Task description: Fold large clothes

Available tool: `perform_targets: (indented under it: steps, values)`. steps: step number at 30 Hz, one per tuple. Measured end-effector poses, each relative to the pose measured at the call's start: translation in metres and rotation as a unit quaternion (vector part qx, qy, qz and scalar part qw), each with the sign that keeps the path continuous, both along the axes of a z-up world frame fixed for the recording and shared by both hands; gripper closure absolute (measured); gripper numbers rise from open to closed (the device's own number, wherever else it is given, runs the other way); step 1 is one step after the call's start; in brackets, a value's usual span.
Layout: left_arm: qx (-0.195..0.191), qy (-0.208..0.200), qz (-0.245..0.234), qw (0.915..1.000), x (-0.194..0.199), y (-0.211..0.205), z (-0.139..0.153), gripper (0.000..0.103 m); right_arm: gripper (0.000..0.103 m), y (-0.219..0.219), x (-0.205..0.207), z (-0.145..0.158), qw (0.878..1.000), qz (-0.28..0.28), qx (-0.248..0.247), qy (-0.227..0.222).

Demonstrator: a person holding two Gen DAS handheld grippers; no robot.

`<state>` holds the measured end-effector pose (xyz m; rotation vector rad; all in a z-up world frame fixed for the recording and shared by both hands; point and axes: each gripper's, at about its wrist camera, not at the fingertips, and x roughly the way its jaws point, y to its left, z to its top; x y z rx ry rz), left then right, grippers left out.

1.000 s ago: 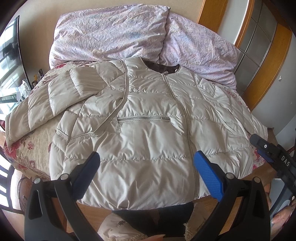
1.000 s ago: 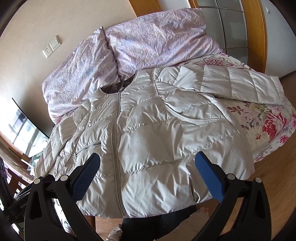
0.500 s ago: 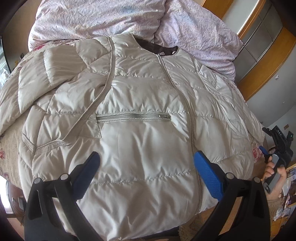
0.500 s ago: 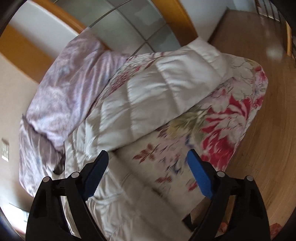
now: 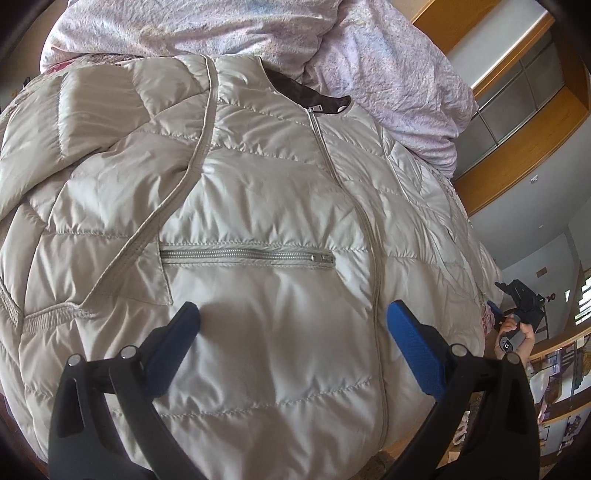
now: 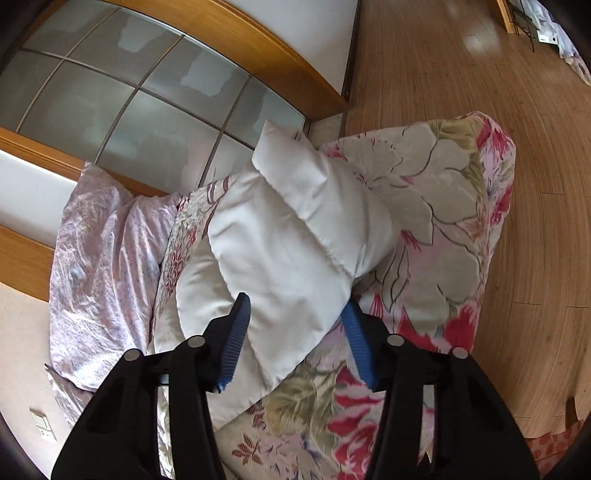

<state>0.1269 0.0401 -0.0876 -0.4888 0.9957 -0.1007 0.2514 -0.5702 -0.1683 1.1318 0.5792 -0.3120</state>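
Note:
A beige quilted puffer jacket (image 5: 258, 221) lies front up on the bed, zipped, its collar toward the pillows. My left gripper (image 5: 291, 325) is open, hovering just above the jacket's lower front below the chest pocket zipper. In the right wrist view, the jacket's right sleeve (image 6: 295, 236) lies across the floral bedspread (image 6: 443, 221). My right gripper (image 6: 295, 314) is partly closed with its blue pads on either side of the sleeve; I cannot tell if it grips the fabric. The right gripper also shows in the left wrist view (image 5: 517, 314), held by a hand at the bed's right edge.
Two lilac pillows (image 5: 258, 33) lie at the bed's head. A wooden-framed frosted glass door (image 6: 147, 92) stands behind the bed. Wooden floor (image 6: 480, 55) runs along the bed's right side. A wall socket (image 6: 42, 424) sits low left.
My left gripper has moved closer to the jacket's front. My right gripper has swung to the right sleeve, moved in and narrowed its jaws around it.

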Motion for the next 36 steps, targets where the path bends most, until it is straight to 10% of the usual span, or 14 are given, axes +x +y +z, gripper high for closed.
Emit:
perform_targets:
  steps: [9,16,26,36]
  values:
    - [-0.001,-0.015,0.033,0.9994,-0.002,0.015,-0.001,0.002,0.091,0.003,0.01,0.012,0.998,-0.013,-0.065,0.025]
    - [0.02,-0.071,0.062,0.9953,-0.015,0.031,0.01,0.002,0.095,0.055,0.014,0.099,0.976,0.031,-0.212,-0.038]
    - [0.037,-0.117,0.085,0.9887,-0.034,0.05,0.021,0.002,0.095,0.217,0.007,0.204,0.899,0.225,-0.323,-0.191]
    - [0.006,-0.107,0.127,0.9861,-0.048,0.09,0.019,0.002,0.095,0.356,0.014,0.207,0.827,0.41,-0.298,-0.245]
